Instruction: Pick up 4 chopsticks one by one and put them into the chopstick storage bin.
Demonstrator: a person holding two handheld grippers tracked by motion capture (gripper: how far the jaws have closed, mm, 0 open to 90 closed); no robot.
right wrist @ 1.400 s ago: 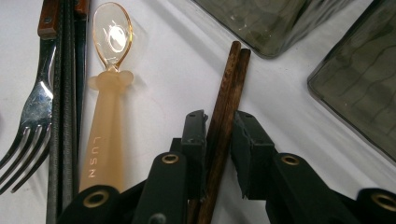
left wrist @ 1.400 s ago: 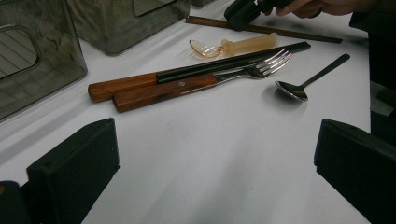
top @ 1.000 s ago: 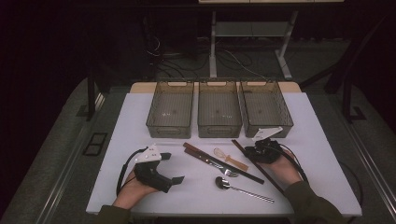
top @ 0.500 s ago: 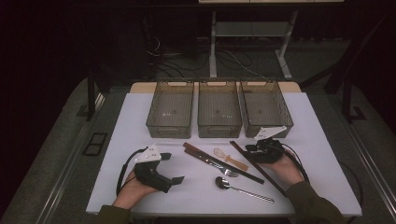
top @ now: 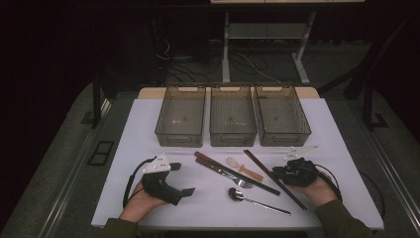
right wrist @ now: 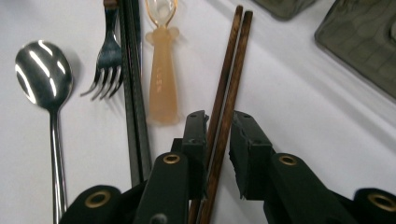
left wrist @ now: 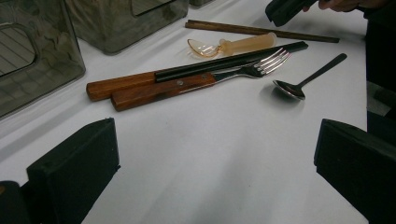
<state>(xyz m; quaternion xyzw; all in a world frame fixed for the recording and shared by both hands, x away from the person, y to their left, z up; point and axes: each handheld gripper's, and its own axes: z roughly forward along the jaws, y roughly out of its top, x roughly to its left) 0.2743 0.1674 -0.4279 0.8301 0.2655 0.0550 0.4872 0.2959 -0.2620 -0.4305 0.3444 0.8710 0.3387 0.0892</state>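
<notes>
The right gripper (right wrist: 218, 122) straddles a pair of dark wooden chopsticks (right wrist: 229, 74), one jaw on each side. Its jaws have just been closing, and the left pad already looks to be against the sticks while a narrow gap remains at the right pad, so the grip does not yet look sealed. In the high view the chopsticks (top: 274, 178) lie slanted on the white table (top: 346, 148) just left of this gripper (top: 292, 173), their far ends pointing toward the bins.

To do this pickup well, the person should probably finish closing squarely across both sticks, so that neither rolls out or scissors apart, and lift level, since a hold near one end will let the far tips droop.

Just beyond lie a translucent amber spoon (right wrist: 161, 70), a fork (right wrist: 108, 51) beside a black-and-wood chopstick pair (top: 237, 174), and a steel spoon (right wrist: 44, 74); the lift should stay clear of them. The left gripper (top: 171, 186) rests on the table with its jaws wide apart and nothing between them. Farthest off stand three smoky plastic bins (top: 233, 138), in a row and apparently empty.
</notes>
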